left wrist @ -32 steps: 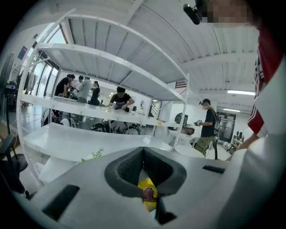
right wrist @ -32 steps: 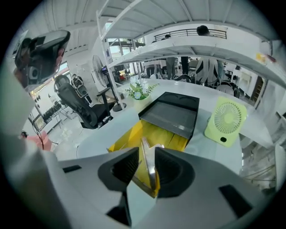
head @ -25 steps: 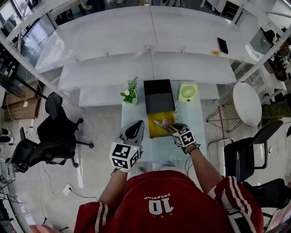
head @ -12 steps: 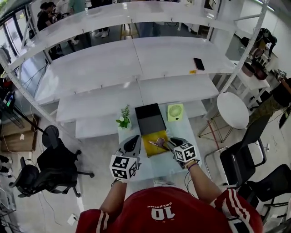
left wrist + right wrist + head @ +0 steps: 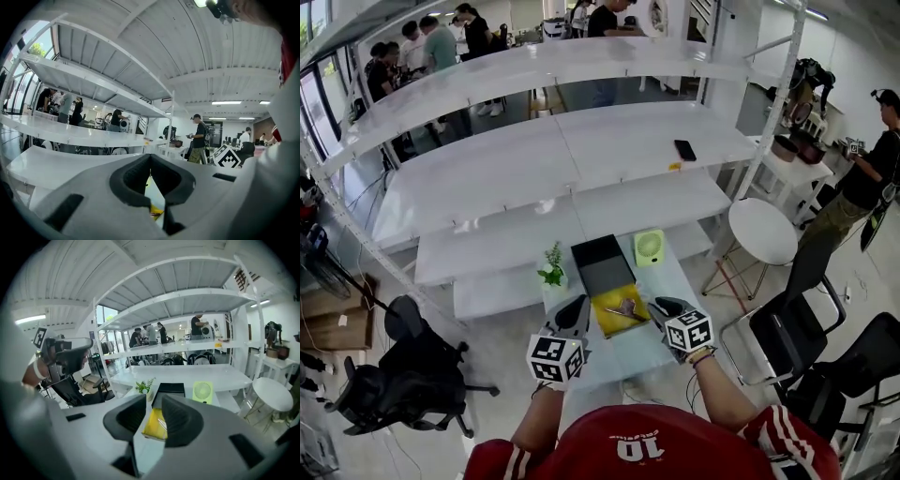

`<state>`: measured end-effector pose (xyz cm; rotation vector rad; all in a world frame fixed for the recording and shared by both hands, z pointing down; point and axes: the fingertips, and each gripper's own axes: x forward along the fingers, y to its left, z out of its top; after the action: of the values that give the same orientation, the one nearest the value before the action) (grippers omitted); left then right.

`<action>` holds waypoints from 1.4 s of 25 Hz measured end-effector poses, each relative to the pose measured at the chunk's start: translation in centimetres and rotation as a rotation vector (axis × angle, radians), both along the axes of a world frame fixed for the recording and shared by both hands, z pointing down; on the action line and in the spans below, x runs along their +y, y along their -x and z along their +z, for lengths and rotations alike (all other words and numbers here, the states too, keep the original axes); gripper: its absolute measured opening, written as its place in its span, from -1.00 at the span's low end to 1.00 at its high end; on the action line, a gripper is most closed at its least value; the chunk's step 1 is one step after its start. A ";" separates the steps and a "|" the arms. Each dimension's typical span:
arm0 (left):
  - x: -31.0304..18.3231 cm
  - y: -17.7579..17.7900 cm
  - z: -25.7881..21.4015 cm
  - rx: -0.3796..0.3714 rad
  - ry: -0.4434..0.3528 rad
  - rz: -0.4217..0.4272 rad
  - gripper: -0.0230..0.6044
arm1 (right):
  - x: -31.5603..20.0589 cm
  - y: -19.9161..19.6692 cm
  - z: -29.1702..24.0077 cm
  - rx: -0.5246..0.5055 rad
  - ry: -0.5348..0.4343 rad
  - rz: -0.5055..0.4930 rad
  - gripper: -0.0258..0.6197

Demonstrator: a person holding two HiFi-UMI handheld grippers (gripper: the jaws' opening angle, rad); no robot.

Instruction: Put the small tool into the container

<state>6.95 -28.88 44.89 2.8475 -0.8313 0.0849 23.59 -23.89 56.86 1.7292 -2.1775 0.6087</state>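
The small metal tool (image 5: 626, 308) lies in the yellow container (image 5: 605, 323) on the little table. My right gripper (image 5: 661, 309) hovers just right of the container, drawn back from it, open with nothing between its fingers. In the right gripper view the container (image 5: 152, 426) and the tool (image 5: 162, 423) show through the gap of the right gripper (image 5: 153, 408). My left gripper (image 5: 574, 314) is held left of the container. In the left gripper view the tips of the left gripper (image 5: 150, 161) meet, with a yellow sliver of the container (image 5: 157, 213) below them.
Behind the container stand a black box (image 5: 600, 262), a green fan (image 5: 649, 246) and a potted plant (image 5: 551, 267). White shelves (image 5: 581, 150) rise beyond, with a phone (image 5: 684, 150) on one. An office chair (image 5: 412, 375) is at left; a round stool (image 5: 761, 230) and black chairs (image 5: 787, 328) at right.
Both grippers have risen and drawn back from the yellow container, the right one more. The tool, earlier at the right gripper's jaws, now lies alone in the container.
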 end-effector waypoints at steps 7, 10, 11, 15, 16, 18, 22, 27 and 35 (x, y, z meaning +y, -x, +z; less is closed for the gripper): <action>2.9 2.2 -2.3 0.010 -0.041 0.065 -0.94 | 3.8 2.9 -5.7 0.026 -0.124 0.043 -0.63; 3.9 3.2 -3.3 0.025 -0.061 0.080 -0.94 | 5.1 4.3 -8.0 0.027 -0.176 0.057 -0.63; 4.1 3.4 -3.6 0.034 -0.065 0.084 -0.94 | 5.5 4.7 -8.7 0.031 -0.192 0.057 -0.63; 4.4 4.6 -4.9 0.059 -0.080 0.077 -0.94 | 6.0 6.2 -11.9 0.043 -0.261 0.048 -0.63; 4.5 4.8 -5.2 0.066 -0.085 0.074 -0.94 | 6.1 6.5 -12.8 0.043 -0.282 0.049 -0.63; 4.4 5.4 -6.0 0.083 -0.099 0.065 -0.94 | 6.3 6.8 -14.6 0.036 -0.327 0.055 -0.63; 4.4 6.1 -7.9 0.108 -0.131 0.044 -0.94 | 6.9 7.0 -17.4 0.031 -0.397 0.070 -0.64; 4.4 7.1 -10.0 0.127 -0.178 -0.002 -0.94 | 7.4 6.1 -20.1 0.037 -0.478 0.126 -0.64; 4.1 8.2 -11.4 0.132 -0.216 -0.038 -0.94 | 8.6 4.5 -23.0 0.054 -0.554 0.210 -0.65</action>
<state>-1.21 -24.78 33.52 2.9931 -0.9166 -0.2080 19.09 -15.26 33.82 2.2299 -2.2838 -0.0170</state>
